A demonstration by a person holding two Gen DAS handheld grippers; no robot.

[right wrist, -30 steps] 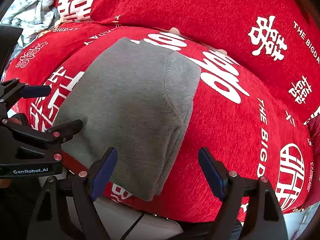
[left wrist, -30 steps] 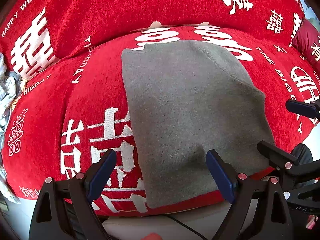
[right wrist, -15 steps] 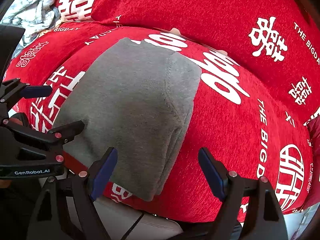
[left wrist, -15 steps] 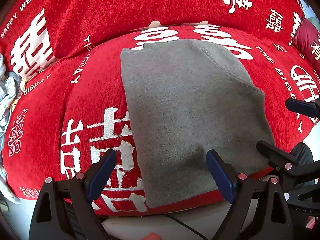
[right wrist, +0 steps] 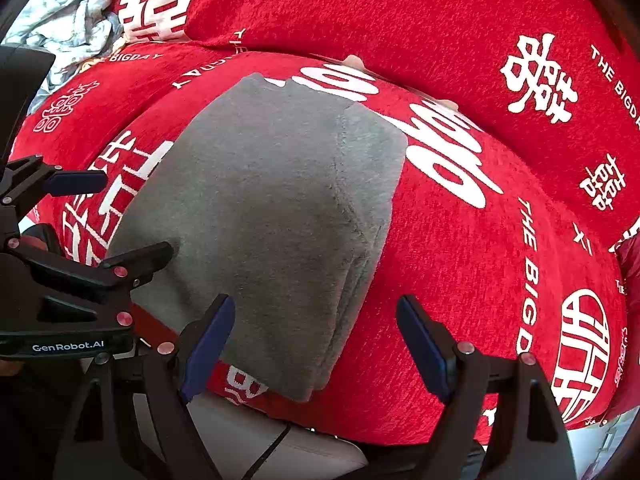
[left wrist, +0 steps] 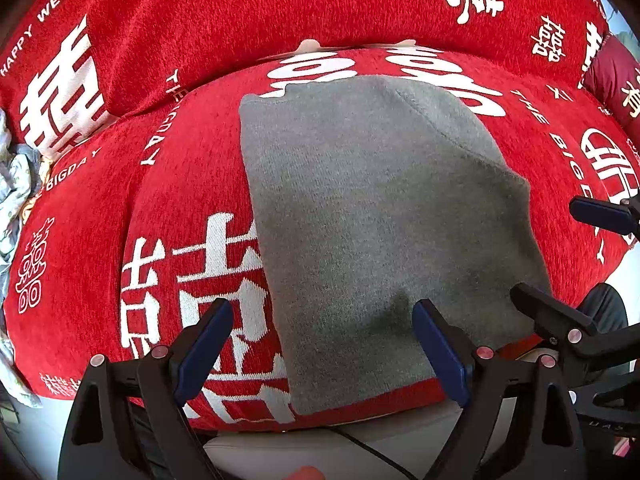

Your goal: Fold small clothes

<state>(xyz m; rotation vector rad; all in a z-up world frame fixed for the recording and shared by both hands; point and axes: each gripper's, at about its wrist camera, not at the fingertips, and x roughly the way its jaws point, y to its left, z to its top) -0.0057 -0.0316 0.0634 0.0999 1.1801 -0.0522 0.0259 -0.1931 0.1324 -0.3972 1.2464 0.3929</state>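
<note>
A grey knit garment [left wrist: 372, 216] lies folded flat on a red sofa seat [left wrist: 100, 240], its near edge at the seat's front. It also shows in the right wrist view [right wrist: 264, 216], with stacked folded layers along its right side. My left gripper [left wrist: 320, 344] is open and empty, hovering just above the garment's near left corner. My right gripper [right wrist: 316, 344] is open and empty, hovering above the garment's near right corner. Each gripper shows in the other's view: the right one [left wrist: 560, 264] and the left one [right wrist: 120, 216].
The red sofa cover [right wrist: 460, 40] with white lettering spans the seat and backrest. A crumpled pale cloth [right wrist: 68, 24] lies at the far left of the seat; it also shows in the left wrist view [left wrist: 12, 188]. A grey sofa front [left wrist: 320, 448] with a cable lies below.
</note>
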